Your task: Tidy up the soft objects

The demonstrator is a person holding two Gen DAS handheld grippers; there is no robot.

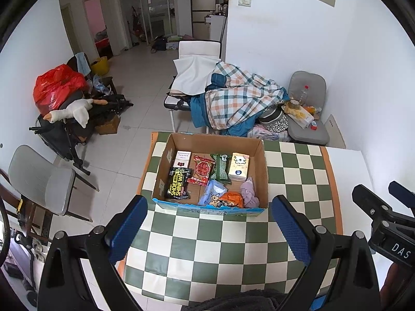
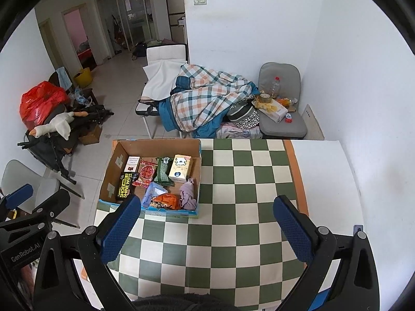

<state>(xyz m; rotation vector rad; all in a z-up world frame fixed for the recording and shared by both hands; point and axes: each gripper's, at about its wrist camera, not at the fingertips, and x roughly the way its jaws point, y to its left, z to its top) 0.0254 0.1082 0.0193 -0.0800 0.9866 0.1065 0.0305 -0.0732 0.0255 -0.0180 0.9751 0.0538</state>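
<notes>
A cardboard box (image 1: 263,171) (image 2: 197,178) stands on the green-and-white checked table (image 1: 233,246) (image 2: 246,181). It holds several soft packs: a black shoe-wipes pack (image 1: 177,182) (image 2: 127,185), a red pack (image 1: 203,168) (image 2: 146,172), a green pack (image 1: 220,168), a tissue pack (image 1: 239,166) (image 2: 180,168), a blue wipes pack (image 1: 211,194), an orange item (image 1: 230,199) (image 2: 167,200) and a lilac cloth (image 1: 249,191) (image 2: 188,194). My left gripper (image 1: 210,225) is open and empty, in front of the box. My right gripper (image 2: 207,225) is open and empty, to the box's right front.
Beyond the table stand a cot with a plaid quilt (image 1: 233,98) (image 2: 205,98) and a grey chair (image 1: 308,119) (image 2: 282,119) with a bottle and clutter. Another grey chair (image 1: 41,178) stands left of the table. A stroller with a plush goose (image 1: 72,112) is further left.
</notes>
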